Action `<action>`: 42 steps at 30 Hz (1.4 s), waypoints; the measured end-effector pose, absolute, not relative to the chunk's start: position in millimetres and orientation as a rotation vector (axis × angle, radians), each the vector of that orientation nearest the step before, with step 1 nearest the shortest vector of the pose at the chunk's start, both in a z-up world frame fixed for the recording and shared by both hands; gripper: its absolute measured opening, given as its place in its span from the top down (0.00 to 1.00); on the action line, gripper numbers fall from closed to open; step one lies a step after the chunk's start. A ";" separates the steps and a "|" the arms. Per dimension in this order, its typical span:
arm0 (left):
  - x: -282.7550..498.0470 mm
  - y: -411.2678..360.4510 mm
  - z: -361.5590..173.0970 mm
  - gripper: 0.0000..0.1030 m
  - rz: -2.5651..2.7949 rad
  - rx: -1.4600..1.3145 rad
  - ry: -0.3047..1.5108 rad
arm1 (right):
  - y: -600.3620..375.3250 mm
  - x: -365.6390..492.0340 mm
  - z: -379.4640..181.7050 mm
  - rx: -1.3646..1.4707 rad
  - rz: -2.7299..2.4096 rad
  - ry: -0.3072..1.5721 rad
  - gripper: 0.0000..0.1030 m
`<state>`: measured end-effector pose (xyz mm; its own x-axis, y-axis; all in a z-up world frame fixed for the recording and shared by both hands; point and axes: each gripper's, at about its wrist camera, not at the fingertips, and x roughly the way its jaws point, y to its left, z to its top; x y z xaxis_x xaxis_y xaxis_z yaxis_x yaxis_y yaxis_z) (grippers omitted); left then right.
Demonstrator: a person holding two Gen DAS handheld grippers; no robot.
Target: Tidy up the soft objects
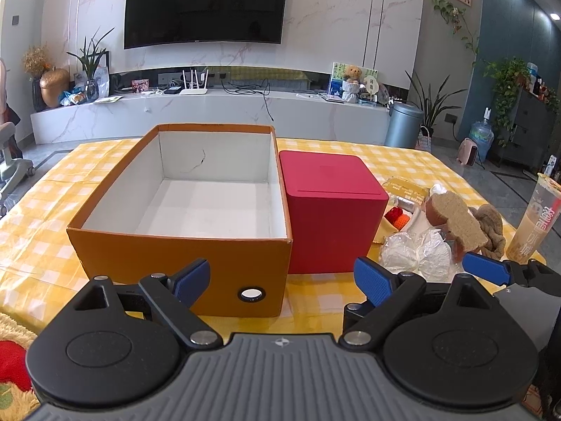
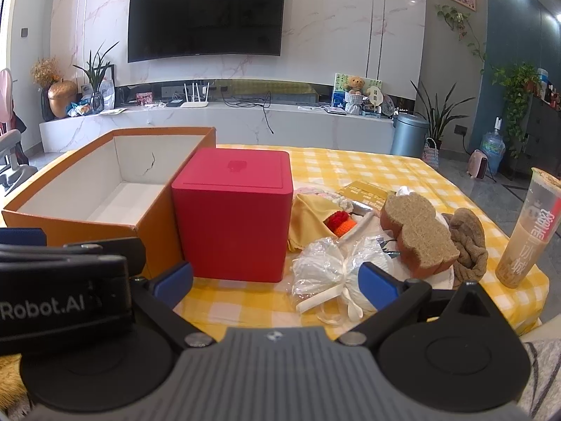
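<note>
**Me:** Two grippers, both mine, both spread wide with nothing between the blue pads. Nearest to me, the right gripper (image 2: 277,287) hangs low over the yellow checked tablecloth (image 2: 350,165), pointing at the pile. The left gripper (image 1: 282,279) sits beside it, facing the front wall of the orange box (image 1: 182,263).

**Helper:** What lies closest to the right one?

**Me:** A crinkled clear plastic bag (image 2: 326,266) with something white inside and a white ribbon trailing toward me; it is just in front of the right-hand finger. Behind it, touching, a thick brown sponge (image 2: 420,231) leans on a brownish knitted cloth (image 2: 470,242). Farther left in the pile are a yellow cloth (image 2: 312,217) and a red and orange knitted bit (image 2: 342,222). A tall drink cup (image 2: 526,228) stands near the table's right edge.

**Helper:** And where should things go?

**Me:** I judge the orange box, open and empty, left of a closed red box (image 2: 235,214) that stands between it and the pile.

**Helper:** How would you do it well?

**Me:** I think: take the bag first, pinching the bunched neck near the ribbon rather than the slippery film. Lift clear over the red box. Keep away from the cup.
</note>
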<state>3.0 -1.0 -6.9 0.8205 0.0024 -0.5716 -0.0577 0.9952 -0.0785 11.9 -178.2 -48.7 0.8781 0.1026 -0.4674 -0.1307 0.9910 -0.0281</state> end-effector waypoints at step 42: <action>2.6 2.1 -9.5 0.00 0.030 -0.139 0.638 | -178.1 12.9 -50.5 -0.073 0.118 0.489 0.04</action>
<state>2.6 2.1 -9.5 0.8030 -0.0145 -0.5958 -0.0712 0.9902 -0.1202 12.9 -178.1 -50.5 0.8760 0.0955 -0.4727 -0.1304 0.9906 -0.0415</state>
